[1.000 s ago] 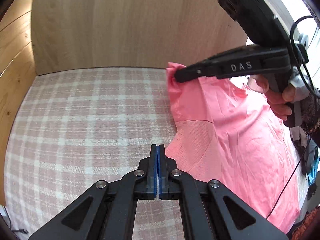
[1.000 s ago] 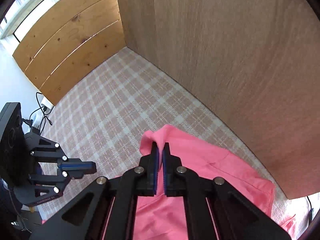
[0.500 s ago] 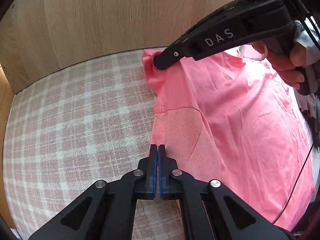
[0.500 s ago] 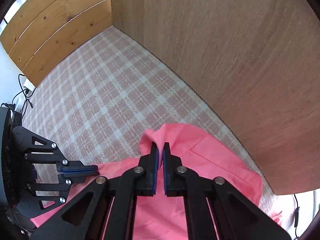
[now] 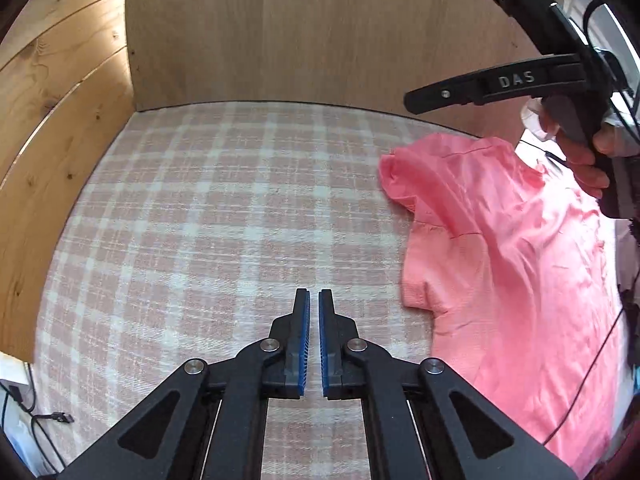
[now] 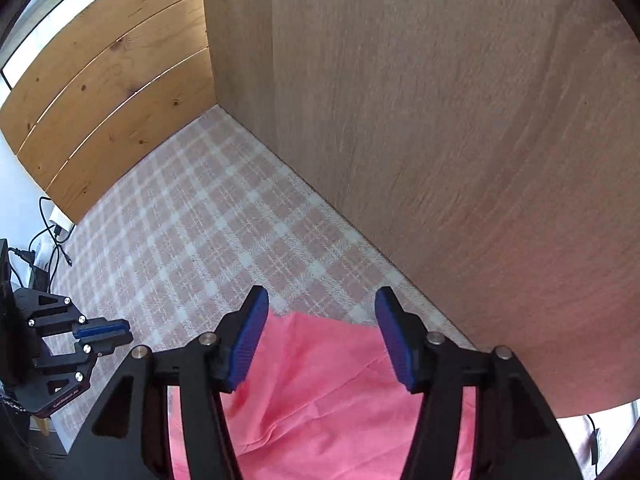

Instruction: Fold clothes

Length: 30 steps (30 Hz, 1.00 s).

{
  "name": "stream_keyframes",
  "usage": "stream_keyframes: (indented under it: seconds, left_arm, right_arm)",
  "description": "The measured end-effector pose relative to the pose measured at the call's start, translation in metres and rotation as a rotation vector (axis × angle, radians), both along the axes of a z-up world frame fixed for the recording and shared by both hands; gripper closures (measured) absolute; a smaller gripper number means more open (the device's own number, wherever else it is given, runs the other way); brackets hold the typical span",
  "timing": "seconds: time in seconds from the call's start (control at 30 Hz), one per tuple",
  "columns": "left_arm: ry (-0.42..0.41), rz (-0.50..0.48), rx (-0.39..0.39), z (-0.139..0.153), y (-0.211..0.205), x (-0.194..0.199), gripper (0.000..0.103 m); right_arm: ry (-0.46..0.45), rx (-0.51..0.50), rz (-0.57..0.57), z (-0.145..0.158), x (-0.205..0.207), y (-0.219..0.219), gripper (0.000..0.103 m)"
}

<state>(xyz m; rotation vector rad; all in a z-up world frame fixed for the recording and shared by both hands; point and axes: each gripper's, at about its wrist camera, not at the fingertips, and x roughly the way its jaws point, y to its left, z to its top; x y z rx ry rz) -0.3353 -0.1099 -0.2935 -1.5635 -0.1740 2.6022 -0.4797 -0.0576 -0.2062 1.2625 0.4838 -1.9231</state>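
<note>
A pale wooden panel [image 5: 304,32] stood upright along the far edge of the scene, and darker knotty planks [image 5: 56,92] closed off the left side; the two met in a corner. Below them spread a pink-and-white checked cover [image 5: 208,208], flat and largely bare; whether it lay on a bed or a counter could not be told.

The pink shirt [image 5: 512,264] lay on the right part of that cover, its far end close to the foot of the panel. It was rumpled, with soft creases running along its length, a curled short sleeve at the far left corner and a mesh-textured patch along its left edge.

The left claw [image 5: 314,312] hung over bare checked cover, to the left of the shirt and apart from it. Its blue pads stood a narrow slit apart, just starting to part, with nothing between them. The right claw [image 6: 322,312] was opening, its pads well apart above the far edge of the shirt and not pressing on it.

Only the left wrist view showed the shirt's full spread, the hand [image 5: 592,160] on the right claw's handle and a thin black cable [image 5: 588,376] trailing over the fabric. Only the right wrist view showed the tangle of cables [image 6: 52,236] at the near left edge of the cover.
</note>
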Motion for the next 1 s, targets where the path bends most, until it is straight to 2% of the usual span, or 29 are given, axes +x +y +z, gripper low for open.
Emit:
stream_keyframes:
  seconds: [0.1, 0.13, 0.2, 0.23, 0.27, 0.33, 0.37, 0.4, 0.5, 0.6, 0.7, 0.77, 0.83, 0.9, 0.97, 1.0]
  left_arm:
    - [0.008, -0.103, 0.045, -0.001, 0.026, -0.001, 0.086]
    - [0.009, -0.127, 0.036, 0.004, 0.034, 0.0, 0.081]
    - [0.008, -0.154, 0.016, 0.012, 0.041, 0.004, 0.08]
    - [-0.001, -0.165, 0.021, 0.016, 0.043, 0.006, 0.082]
    - [-0.015, -0.177, 0.03, 0.02, 0.04, 0.01, 0.097]
    - [-0.024, -0.198, 0.037, 0.026, 0.039, 0.019, 0.101]
    - [-0.01, -0.202, 0.037, 0.029, 0.039, 0.022, 0.101]
    - [0.004, -0.206, 0.036, 0.033, 0.039, 0.026, 0.101]
    - [0.023, -0.204, 0.032, 0.041, 0.037, 0.037, 0.101]
    - [0.005, -0.219, 0.017, 0.045, 0.033, 0.041, 0.1]
    - [0.01, -0.184, -0.006, 0.055, 0.019, 0.024, 0.096]
    - [0.026, -0.157, -0.008, 0.062, 0.008, 0.005, 0.09]
    - [0.042, -0.143, -0.004, 0.068, 0.0, -0.017, 0.089]
    - [0.037, -0.173, 0.001, 0.062, 0.009, -0.045, 0.089]
    - [0.025, -0.22, 0.007, 0.055, 0.022, -0.07, 0.08]
    - [0.011, -0.253, -0.005, 0.049, 0.03, -0.08, 0.079]
  right_arm:
    - [-0.002, 0.076, 0.05, -0.017, 0.002, 0.01, 0.049]
    - [0.006, 0.104, 0.061, -0.023, 0.003, 0.01, 0.049]
    - [0.026, 0.143, 0.078, -0.034, 0.003, 0.008, 0.049]
    - [0.034, 0.158, 0.083, -0.04, 0.003, 0.006, 0.049]
    - [0.029, 0.177, 0.078, -0.048, 0.001, 0.005, 0.049]
    - [-0.009, 0.196, 0.077, -0.059, -0.001, 0.004, 0.052]
    - [-0.011, 0.174, 0.076, -0.054, 0.0, 0.007, 0.071]
    - [-0.014, 0.152, 0.075, -0.049, 0.0, 0.01, 0.101]
    - [-0.021, 0.08, 0.069, -0.034, 0.0, 0.02, 0.101]
    - [-0.023, -0.017, 0.045, -0.013, -0.001, 0.038, 0.101]
    - [0.028, -0.004, 0.023, -0.009, 0.0, 0.045, 0.101]
    - [0.015, 0.027, 0.027, -0.016, -0.003, 0.041, 0.101]
    - [-0.004, 0.068, 0.041, -0.025, -0.003, 0.032, 0.1]
    - [-0.024, 0.139, 0.046, -0.033, -0.004, 0.036, 0.099]
    - [-0.026, 0.162, 0.057, -0.035, -0.003, 0.052, 0.099]
    - [-0.03, 0.16, 0.056, -0.036, -0.003, 0.054, 0.096]
